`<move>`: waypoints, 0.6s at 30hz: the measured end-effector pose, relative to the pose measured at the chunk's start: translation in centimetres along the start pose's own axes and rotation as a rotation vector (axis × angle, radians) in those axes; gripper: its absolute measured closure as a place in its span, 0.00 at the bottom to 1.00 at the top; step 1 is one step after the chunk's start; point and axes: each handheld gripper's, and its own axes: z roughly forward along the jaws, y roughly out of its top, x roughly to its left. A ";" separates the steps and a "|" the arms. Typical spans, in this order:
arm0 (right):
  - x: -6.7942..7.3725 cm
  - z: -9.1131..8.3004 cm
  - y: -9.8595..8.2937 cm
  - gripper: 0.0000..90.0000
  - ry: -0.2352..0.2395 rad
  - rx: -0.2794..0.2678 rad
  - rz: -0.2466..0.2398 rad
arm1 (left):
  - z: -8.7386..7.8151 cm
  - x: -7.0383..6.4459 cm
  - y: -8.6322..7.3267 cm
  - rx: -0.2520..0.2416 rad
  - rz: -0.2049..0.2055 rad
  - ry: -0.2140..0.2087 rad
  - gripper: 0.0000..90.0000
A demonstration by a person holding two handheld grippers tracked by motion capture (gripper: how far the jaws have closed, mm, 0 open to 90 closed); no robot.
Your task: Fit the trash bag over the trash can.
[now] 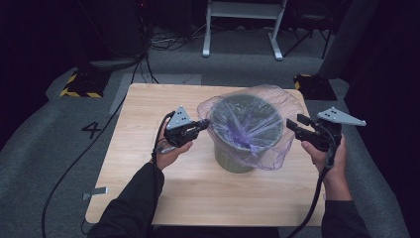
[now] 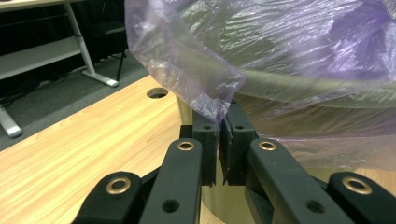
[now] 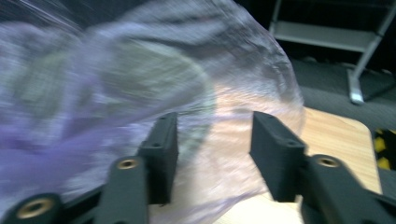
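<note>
Left claw (image 2: 218, 140) is clamped on the purple bag (image 1: 257, 106) hem at the bin's (image 1: 233, 158) 9 o'clock, keeping it stretched; right claw (image 3: 212, 154) gapes wide at 3 o'clock, ready to grab.

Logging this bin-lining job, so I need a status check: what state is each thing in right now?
Bin: upright on the table, lined.
Purple bag: draped over the bin's rim, hanging loose outside.
Left gripper: shut on the bag's edge.
Right gripper: open, close to the bag, gripping nothing.
</note>
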 end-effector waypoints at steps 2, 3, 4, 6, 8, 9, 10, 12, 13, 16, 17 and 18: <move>-0.6 1.2 -0.2 0.77 -0.004 0.027 0.000 | 0.3 0.2 0.0 0.007 0.002 0.000 0.95; -0.8 1.6 -0.3 0.82 -0.003 0.032 0.006 | 0.4 0.3 0.0 0.013 -0.003 0.000 0.95; -1.0 2.0 -0.4 0.86 -0.006 0.032 0.007 | 0.5 0.4 0.0 0.013 -0.003 0.004 0.95; -1.3 2.5 -0.6 0.91 -0.012 0.035 0.010 | 0.8 0.7 0.0 0.018 -0.012 0.001 0.95; -1.6 3.2 -0.8 0.95 -0.021 0.033 0.012 | 1.1 1.0 0.0 0.022 -0.023 0.001 0.95; -1.7 3.5 -0.9 0.97 -0.030 0.035 0.014 | 1.4 1.1 -0.1 0.026 -0.023 0.000 0.95; -1.9 3.9 -1.0 0.99 -0.029 0.036 0.017 | 1.5 1.2 -0.2 0.031 -0.026 -0.003 0.95; -2.3 4.6 -1.2 1.00 -0.028 0.037 0.026 | 2.0 1.3 -0.3 0.045 -0.030 -0.004 0.95; -2.4 4.8 -1.3 1.00 -0.022 0.035 0.035 | 2.2 1.3 -0.4 0.047 -0.032 -0.004 0.95; -2.8 5.7 -1.8 1.00 -0.022 0.031 0.039 | 2.7 1.6 -0.7 0.066 -0.036 -0.006 0.95; -2.9 5.9 -1.9 1.00 -0.028 0.033 0.039 | 2.9 1.6 -0.8 0.068 -0.042 -0.009 0.95; -3.0 6.0 -2.0 1.00 -0.025 0.032 0.044 | 2.9 1.6 -0.8 0.068 -0.042 -0.009 0.96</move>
